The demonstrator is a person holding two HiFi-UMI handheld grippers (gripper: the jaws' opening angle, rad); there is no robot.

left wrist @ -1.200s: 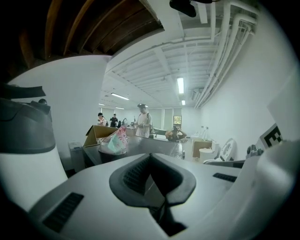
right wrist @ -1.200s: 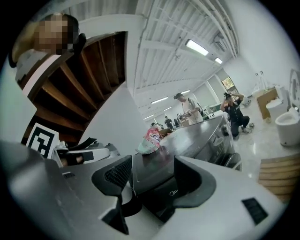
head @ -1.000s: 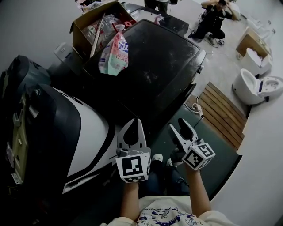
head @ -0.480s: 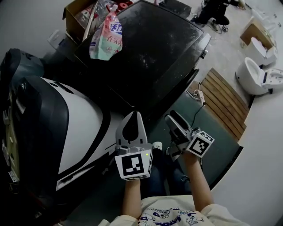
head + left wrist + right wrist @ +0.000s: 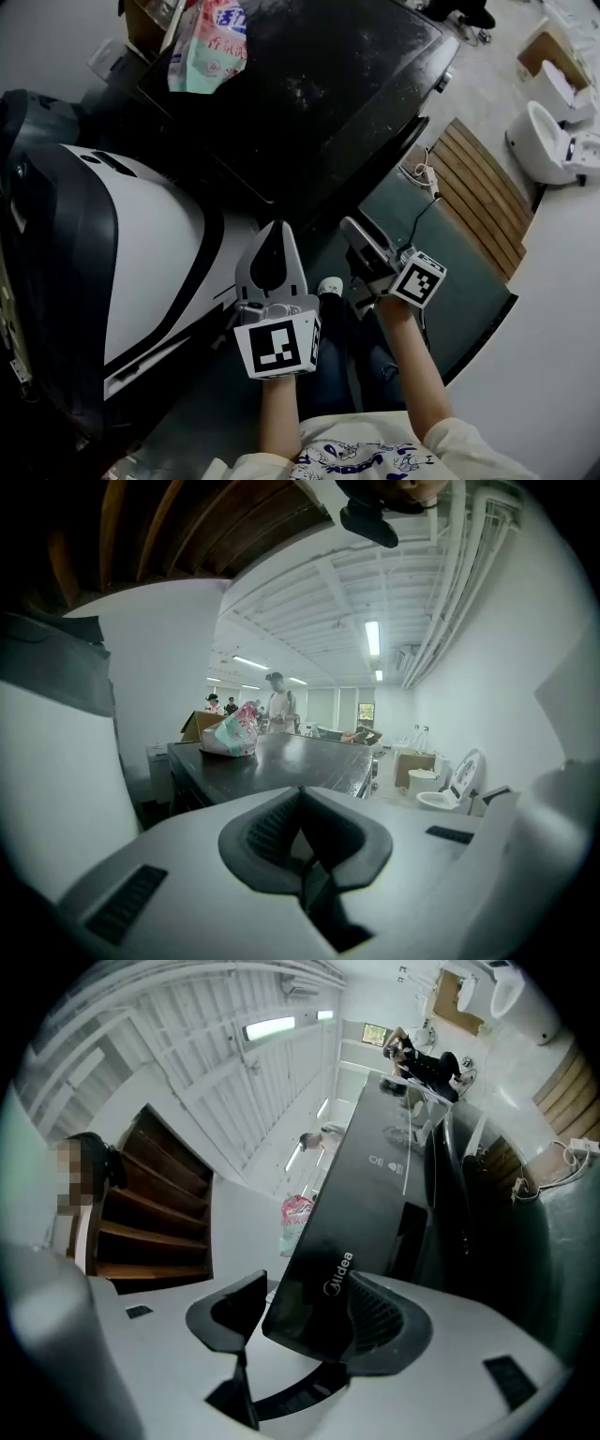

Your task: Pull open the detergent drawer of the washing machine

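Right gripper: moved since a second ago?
Yes. Against the slats, the right gripper shifted left and down in the head view and rolled; its jaws have just been closing, nothing between them.

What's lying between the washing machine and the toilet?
In the head view, a slatted wooden platform and a white power strip lie between the washing machine and the toilet.
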